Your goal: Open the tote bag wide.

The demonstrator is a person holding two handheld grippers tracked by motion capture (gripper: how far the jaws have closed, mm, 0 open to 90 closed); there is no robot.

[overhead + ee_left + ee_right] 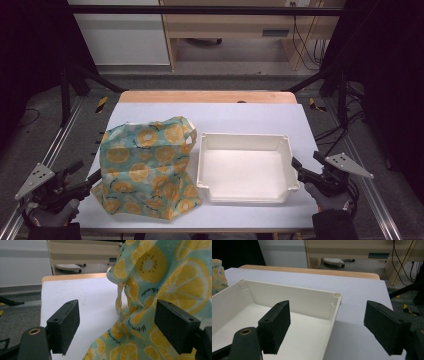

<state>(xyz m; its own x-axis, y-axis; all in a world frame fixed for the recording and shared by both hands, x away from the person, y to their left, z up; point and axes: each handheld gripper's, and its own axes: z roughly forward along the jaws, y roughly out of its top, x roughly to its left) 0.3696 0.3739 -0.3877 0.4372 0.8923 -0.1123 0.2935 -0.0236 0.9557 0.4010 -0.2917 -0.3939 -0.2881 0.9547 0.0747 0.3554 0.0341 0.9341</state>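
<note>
– Left gripper (86, 181) status?
– Jaws spread wide, nothing held; lemon-print fabric bag (146, 167) seen just beside it, on desk (250, 117) left half.
– Right gripper (301, 167)?
– Also wide apart, empty; positioned at right rim of white plastic tray (245, 168), next to bag.

Table (250, 112) with bag (145, 170), tray (245, 141)

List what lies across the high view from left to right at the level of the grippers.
Left gripper with open black jaws → crumpled teal cloth bag with a yellow lemon-slice print → empty white rectangular plastic bin → right gripper, jaws open, at the bin's right wall.
</note>
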